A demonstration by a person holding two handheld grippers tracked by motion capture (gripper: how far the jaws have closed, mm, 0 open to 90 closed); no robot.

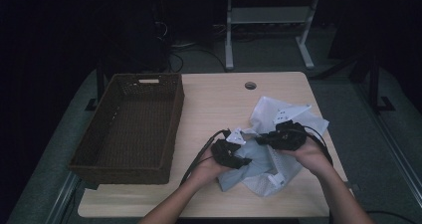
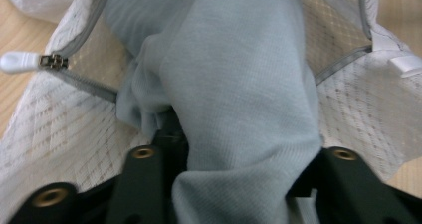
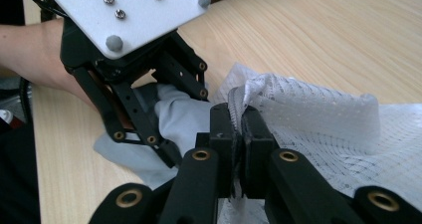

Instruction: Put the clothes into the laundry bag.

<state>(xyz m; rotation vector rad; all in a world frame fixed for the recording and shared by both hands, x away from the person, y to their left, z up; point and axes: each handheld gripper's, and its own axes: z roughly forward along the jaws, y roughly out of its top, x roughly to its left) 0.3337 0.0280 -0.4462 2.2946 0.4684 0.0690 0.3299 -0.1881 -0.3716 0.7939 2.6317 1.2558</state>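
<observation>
One white mesh zip-up laundry bag (image 1: 286,115) and one pale blue-grey knitted garment (image 2: 234,84) lie bunched together on the light wooden table (image 1: 214,104), right of one empty dark brown wicker basket (image 1: 130,124). The garment pokes from the bag's opening beside the white zipper pull (image 2: 17,61). The left gripper (image 1: 230,153) has its jaws parted with the garment between them; whether the pads press it is unclear. The right gripper (image 3: 238,134) pinches the bag's mesh edge tight.
</observation>
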